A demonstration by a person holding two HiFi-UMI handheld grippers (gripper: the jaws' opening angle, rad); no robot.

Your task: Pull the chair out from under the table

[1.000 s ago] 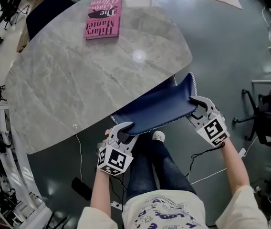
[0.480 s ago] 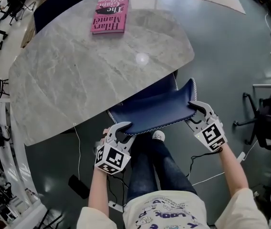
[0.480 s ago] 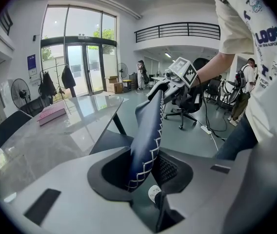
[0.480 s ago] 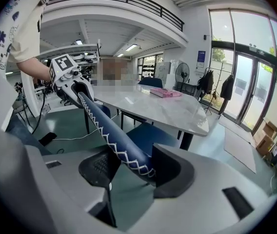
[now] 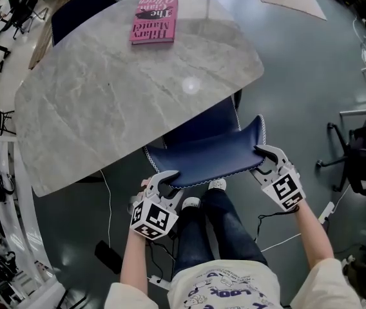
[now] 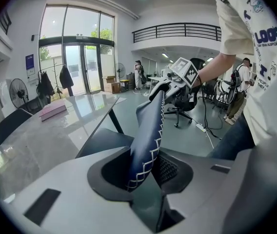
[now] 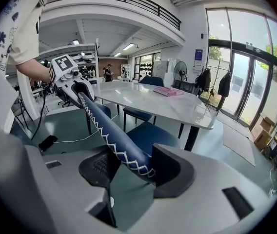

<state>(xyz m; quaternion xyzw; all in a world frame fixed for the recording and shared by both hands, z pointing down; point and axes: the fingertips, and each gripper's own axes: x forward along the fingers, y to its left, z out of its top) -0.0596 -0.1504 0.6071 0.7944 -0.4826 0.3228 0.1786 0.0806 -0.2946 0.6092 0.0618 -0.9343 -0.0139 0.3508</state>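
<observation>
Already done: the chair [image 5: 209, 153] is partway out. Its back stands clear of the table [image 5: 118, 89] edge, at about 5 o'clock from the tabletop's middle in the head view.
Left to do: the front of the seat lies under the tabletop. I'd judge the pull roughly half finished, with more drawing toward the person needed before the whole seat is free.
Left gripper [image 5: 167, 180]: it sits at the 8 o'clock end of the chair back. The jaws are drawn in to a narrow gap and clamped on the stitched top edge, with the blue padding wedged between the pads.
Right gripper [image 5: 263, 152]: it sits at the 3 o'clock end of the chair back. The jaws stand a little wider than the left pair and are clamped on the same stitched edge, which runs up and away between the pads.
Grip overall: both ends of the back are held, so the chair should come out straight and not swing.
Room behind: the person's shoes [image 5: 216, 184] are just beside the chair back at 6 o'clock, so I'd expect a step backward to be needed.
Book [image 5: 154, 19]: it lies near the table's 12 o'clock edge, well apart from the chair.
Second chair [image 5: 73, 11]: it is tucked in at the table's 11 o'clock side, untouched.
</observation>
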